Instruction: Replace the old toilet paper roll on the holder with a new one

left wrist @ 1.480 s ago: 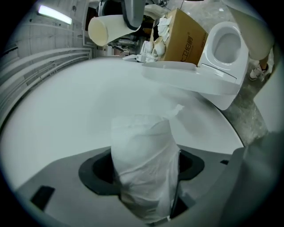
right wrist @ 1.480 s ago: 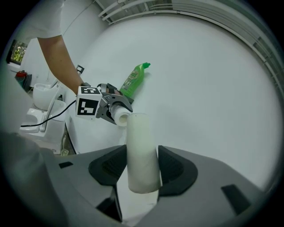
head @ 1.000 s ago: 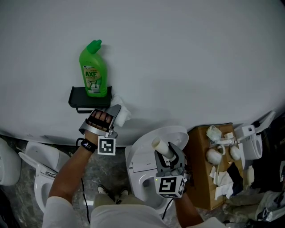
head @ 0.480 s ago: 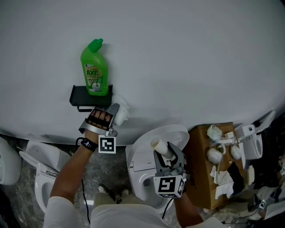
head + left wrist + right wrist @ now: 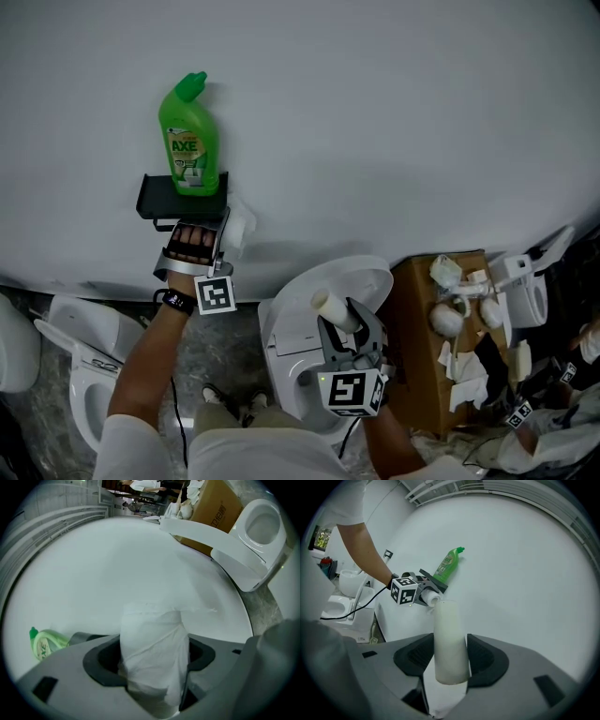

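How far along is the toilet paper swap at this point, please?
Done: the old bare core is off the black holder, clamped in the right gripper. In hand: the left gripper, jaws closing on the new roll, is at that holder under the green bottle. Left, apparently: seating that roll and discarding the core.

One green cleaner bottle (image 5: 192, 131), one black wall holder (image 5: 155, 202), one wrapped toilet paper roll (image 5: 154, 653), one bare roll tube (image 5: 449, 641), one cardboard box (image 5: 417, 328), at least three white toilets (image 5: 291, 347).
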A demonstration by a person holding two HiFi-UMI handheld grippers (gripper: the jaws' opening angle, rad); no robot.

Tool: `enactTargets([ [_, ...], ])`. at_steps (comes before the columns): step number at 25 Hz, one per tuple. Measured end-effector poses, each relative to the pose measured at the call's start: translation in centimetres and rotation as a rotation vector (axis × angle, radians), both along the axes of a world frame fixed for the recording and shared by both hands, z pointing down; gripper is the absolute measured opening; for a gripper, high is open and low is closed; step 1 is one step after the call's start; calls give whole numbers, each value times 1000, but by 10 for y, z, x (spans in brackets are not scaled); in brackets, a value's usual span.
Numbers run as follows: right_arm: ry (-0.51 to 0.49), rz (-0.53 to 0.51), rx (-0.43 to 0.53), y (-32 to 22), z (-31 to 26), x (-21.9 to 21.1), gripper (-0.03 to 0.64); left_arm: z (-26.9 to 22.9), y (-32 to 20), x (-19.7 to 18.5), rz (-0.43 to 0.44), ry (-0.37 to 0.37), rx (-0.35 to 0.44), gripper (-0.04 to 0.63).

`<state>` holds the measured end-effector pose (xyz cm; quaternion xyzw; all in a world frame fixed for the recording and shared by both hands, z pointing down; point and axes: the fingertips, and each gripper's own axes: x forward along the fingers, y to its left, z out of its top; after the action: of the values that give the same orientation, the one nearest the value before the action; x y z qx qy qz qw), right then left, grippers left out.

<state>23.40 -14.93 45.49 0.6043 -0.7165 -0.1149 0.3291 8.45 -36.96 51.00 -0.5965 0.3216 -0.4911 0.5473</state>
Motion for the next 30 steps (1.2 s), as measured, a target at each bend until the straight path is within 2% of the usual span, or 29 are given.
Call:
enactTargets([
  [8,-8,-6,2,-3,0,-3,213,4,-3,-20,-36,71,-44,331],
  [30,-4,-38,6,-9,-4,-25,213,4,-5,-67,-80,73,-62,331],
])
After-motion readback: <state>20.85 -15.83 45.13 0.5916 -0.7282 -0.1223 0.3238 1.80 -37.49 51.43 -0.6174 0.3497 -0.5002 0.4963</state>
